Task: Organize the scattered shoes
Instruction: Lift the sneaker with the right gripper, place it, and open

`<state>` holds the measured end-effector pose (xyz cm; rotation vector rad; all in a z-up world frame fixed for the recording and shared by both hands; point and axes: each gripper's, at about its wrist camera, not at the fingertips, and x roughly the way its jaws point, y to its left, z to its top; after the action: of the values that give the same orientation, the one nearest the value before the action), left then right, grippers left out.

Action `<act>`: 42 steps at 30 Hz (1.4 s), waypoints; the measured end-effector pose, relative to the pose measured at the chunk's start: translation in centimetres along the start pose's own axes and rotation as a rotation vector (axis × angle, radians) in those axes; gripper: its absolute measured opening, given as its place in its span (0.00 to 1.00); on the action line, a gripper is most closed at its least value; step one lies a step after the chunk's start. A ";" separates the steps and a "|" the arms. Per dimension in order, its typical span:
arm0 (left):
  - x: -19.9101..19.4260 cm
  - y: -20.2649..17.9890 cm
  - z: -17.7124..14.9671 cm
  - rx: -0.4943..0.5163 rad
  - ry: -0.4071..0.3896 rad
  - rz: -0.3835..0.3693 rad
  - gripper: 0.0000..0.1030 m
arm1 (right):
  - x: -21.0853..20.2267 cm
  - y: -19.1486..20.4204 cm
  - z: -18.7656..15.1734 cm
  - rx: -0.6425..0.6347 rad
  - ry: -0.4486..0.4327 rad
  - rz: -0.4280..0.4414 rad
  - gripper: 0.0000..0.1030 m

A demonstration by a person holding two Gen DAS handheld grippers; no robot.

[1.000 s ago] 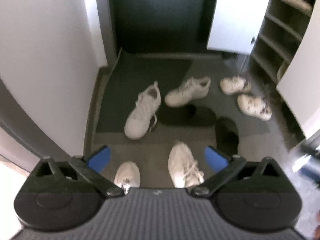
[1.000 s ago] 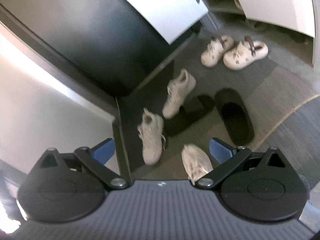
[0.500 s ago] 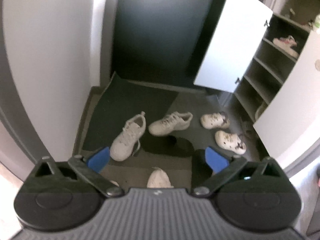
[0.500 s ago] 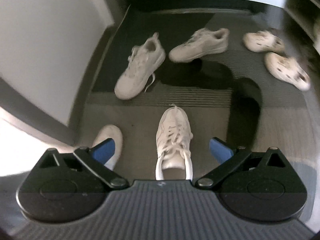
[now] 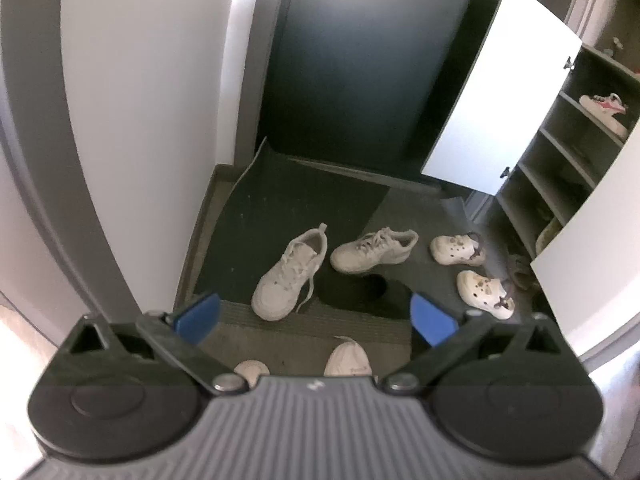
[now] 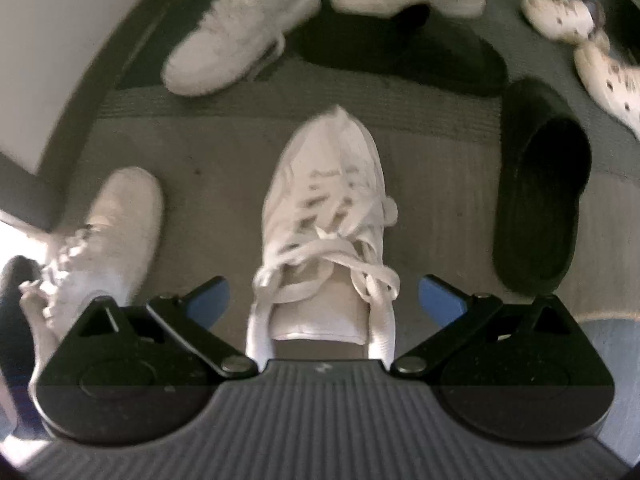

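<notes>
The open shoe cabinet (image 5: 560, 184) stands well apart from the white sneakers (image 5: 290, 276), black slippers (image 6: 540, 200) and clogs (image 5: 484, 288) strewn on the floor, so either gripper's empty, spread fingers (image 6: 440, 294) risk snagging loose laces (image 6: 360, 276) and dropping a shoe.

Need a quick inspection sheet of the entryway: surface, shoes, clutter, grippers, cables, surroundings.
Surface: grey entry floor with a dark mat curled up at its far left corner.
Job's things: four white sneakers, the nearest one centred ahead of the right gripper, one at left, two farther back; two black slippers; two white clogs.
Clutter: nothing seen.
Grippers: left gripper open, empty; right gripper open, straddling the nearest sneaker's heel, contact not clear.
Cables: nothing seen.
Surroundings: shoe cabinet with white door open, pink-white shoe on a shelf; dark entrance door.
</notes>
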<state>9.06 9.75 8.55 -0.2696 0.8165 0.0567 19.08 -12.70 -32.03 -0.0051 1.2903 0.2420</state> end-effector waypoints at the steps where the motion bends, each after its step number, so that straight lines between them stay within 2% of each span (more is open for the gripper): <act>1: 0.1 0.0 0.0 -0.002 0.002 -0.002 1.00 | 0.8 -0.1 -0.2 0.024 0.024 0.003 1.00; 6: 0.9 0.0 0.3 -0.022 0.019 -0.012 1.00 | 3.0 0.1 -1.4 0.075 0.066 -0.043 0.99; 8: 1.2 0.4 0.5 -0.034 0.025 -0.017 1.00 | 3.4 -0.3 -1.9 0.128 0.057 -0.027 0.93; 14: 1.5 1.0 1.0 -0.042 -0.016 -0.035 1.00 | 3.1 0.4 -2.4 0.168 0.014 -0.055 0.87; 18: 1.7 1.4 1.4 -0.058 -0.033 -0.001 1.00 | 1.8 0.2 -3.2 0.225 -0.020 -0.074 0.84; 24: 2.1 0.6 1.3 -0.053 -0.034 0.008 1.00 | 0.2 -1.0 -5.1 0.262 -0.033 -0.083 0.84; 30: 2.4 -0.5 0.6 -0.048 -0.010 -0.021 1.00 | -0.2 -2.0 -7.7 0.296 -0.014 -0.068 0.84; 37: 2.2 -1.3 -0.4 -0.040 -0.018 -0.027 1.00 | 0.7 -1.3 -9.5 0.209 0.018 -0.084 0.87; 42: 3.1 -1.5 -0.6 -0.017 -0.009 -0.005 1.00 | -0.1 -1.9 -9.7 0.241 0.063 -0.074 0.89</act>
<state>11.00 7.97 6.23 -0.2875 0.8068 0.0603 10.24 -15.90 -34.91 0.1458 1.3727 0.0225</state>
